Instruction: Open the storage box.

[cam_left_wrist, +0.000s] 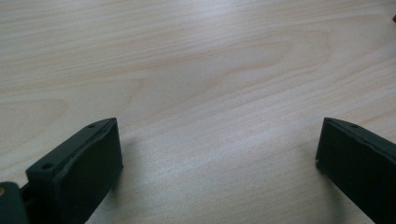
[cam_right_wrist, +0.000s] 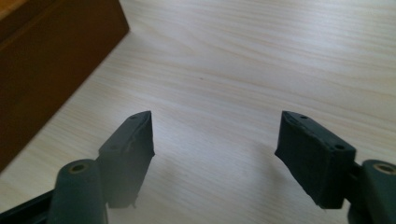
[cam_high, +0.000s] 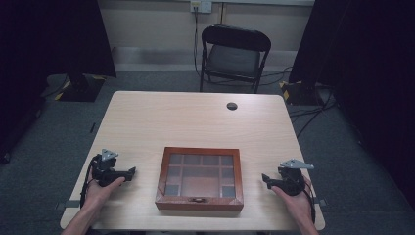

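A brown wooden box with a glass lid over several compartments lies shut near the table's front edge, its clasp facing the person. My left gripper rests to its left, held in a hand, jaws pointing toward the box. In the left gripper view my left gripper stands open over bare wood. My right gripper sits to the right of the box, pointing toward it. In the right gripper view my right gripper is open with nothing between its pads, and the box's side lies ahead at the left.
The light wooden table has a round cable hole near its far edge. A black folding chair stands beyond the table. Dark curtains hang at both sides, and cables lie on the grey floor at the right.
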A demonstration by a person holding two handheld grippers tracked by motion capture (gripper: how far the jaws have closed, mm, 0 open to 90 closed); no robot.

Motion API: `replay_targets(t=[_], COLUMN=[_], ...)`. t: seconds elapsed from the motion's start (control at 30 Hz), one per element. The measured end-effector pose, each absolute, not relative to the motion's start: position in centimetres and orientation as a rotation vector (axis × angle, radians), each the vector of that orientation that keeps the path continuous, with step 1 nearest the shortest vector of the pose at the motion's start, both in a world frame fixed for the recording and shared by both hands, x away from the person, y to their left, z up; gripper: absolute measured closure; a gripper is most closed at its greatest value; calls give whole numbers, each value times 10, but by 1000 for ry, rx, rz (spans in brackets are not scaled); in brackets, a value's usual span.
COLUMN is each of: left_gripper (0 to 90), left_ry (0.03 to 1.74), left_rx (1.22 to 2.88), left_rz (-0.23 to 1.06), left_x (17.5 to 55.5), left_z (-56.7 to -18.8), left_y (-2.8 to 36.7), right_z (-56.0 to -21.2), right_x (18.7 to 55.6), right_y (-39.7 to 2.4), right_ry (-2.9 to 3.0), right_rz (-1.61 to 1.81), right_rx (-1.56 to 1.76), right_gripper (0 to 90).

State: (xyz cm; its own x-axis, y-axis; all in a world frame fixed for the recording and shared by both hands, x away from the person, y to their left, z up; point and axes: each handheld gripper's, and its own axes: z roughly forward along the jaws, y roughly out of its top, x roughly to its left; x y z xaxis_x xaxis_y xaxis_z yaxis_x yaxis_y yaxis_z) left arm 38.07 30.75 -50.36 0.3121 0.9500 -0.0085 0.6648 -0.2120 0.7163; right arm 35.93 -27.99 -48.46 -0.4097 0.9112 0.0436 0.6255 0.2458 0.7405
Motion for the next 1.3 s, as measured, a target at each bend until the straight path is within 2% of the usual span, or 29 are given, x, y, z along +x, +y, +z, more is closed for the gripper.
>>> replay_targets(t=[0.1,0.43,1.0,1.3], left_gripper=[0,0,0,3], left_ry=[1426,1426,1422,1421], left_rx=[1962,1962,1963,1963], left_rz=[592,592,593,595], left_x=[381,381,381,381], left_z=[-504,-504,-504,-504], left_y=[308,308,307,307], right_z=[-480,-455,-419,-400], right_x=[358,350,336,337], right_y=[-277,-262,-222,-177], right_ry=[2134,2198,2340,2461], right_rz=[1012,1184,1328,1358], right_rx=[1396,1325,1107,927], right_gripper=[285,427,506,576])
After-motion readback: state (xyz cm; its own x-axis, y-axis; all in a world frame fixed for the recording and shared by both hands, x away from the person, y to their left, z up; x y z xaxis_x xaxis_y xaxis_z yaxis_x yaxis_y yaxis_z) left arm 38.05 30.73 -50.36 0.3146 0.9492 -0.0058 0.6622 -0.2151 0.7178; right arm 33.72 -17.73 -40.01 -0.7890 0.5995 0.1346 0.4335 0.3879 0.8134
